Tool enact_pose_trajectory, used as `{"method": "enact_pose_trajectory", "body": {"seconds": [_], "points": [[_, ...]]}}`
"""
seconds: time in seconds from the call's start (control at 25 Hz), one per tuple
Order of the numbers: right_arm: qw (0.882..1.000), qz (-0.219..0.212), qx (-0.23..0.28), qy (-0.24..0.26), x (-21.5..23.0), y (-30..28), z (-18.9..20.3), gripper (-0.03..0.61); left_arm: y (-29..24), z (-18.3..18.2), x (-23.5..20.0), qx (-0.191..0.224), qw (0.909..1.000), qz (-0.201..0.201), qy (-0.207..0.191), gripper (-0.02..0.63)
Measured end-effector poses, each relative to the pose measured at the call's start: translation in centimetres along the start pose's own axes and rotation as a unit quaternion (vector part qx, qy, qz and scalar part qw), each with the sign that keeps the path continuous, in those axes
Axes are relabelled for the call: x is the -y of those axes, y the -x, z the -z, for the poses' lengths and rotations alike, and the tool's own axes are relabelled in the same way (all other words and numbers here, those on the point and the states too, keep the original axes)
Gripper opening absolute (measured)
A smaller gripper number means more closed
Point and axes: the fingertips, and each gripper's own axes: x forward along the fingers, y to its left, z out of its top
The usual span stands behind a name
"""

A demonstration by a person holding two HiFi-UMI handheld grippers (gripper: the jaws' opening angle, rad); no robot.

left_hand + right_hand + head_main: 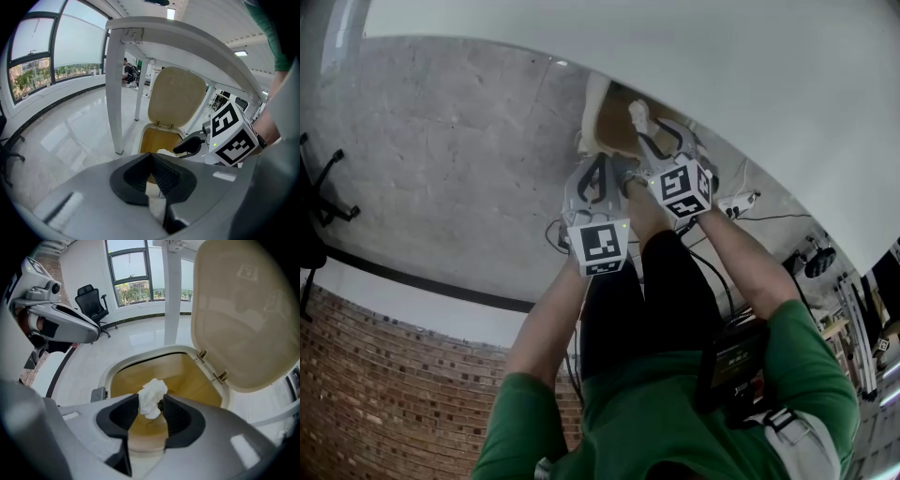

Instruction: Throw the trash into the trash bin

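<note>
The white worktop (187, 35) spans overhead, and under its edge the trash bin (140, 364) stands open on the floor. Its lid (243, 319) is tipped back at about 2 o'clock from the mouth in your right gripper view. Your left gripper (151, 161) hangs at 10 o'clock from the bin mouth in that same view, beside the bin rather than over it. Your right gripper (151, 402) points down into the opening. The trash is a crumpled white paper wad (152, 397), sitting at your right fingertips directly above the yellowish inside of the bin. It looks very light, soft and springy, so it will probably cling or drift rather than drop cleanly. Any hold belongs on its bunched middle, not on a loose corner. Your right fingers stand wide, the wad leaning on the 9 o'clock finger and apparently loose rather than pinched. Your left fingers are drawn together at the tips, with nothing held that I can make out.
</note>
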Motion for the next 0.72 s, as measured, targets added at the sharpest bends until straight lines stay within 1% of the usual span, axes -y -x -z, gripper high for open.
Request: {"method": "enact_pose_trajectory", "body": {"seconds": [0.28, 0.36, 0.72], "points": [[0.999, -0.005, 0.014, -0.032, 0.4, 0.7, -0.7, 0.168, 0.3, -0.3, 0.2, 0.001, 1.0000, 0.001, 0.001, 0.006], [0.999, -0.006, 0.015, -0.035, 0.6, 0.6, -0.7, 0.183, 0.2, -0.2, 0.2, 0.000, 1.0000, 0.001, 0.000, 0.006], [0.999, 0.000, 0.012, -0.037, 1.3, 0.6, -0.1, 0.184, -0.3, -0.2, 0.6, -0.002, 1.0000, 0.001, -0.005, 0.006]]}}
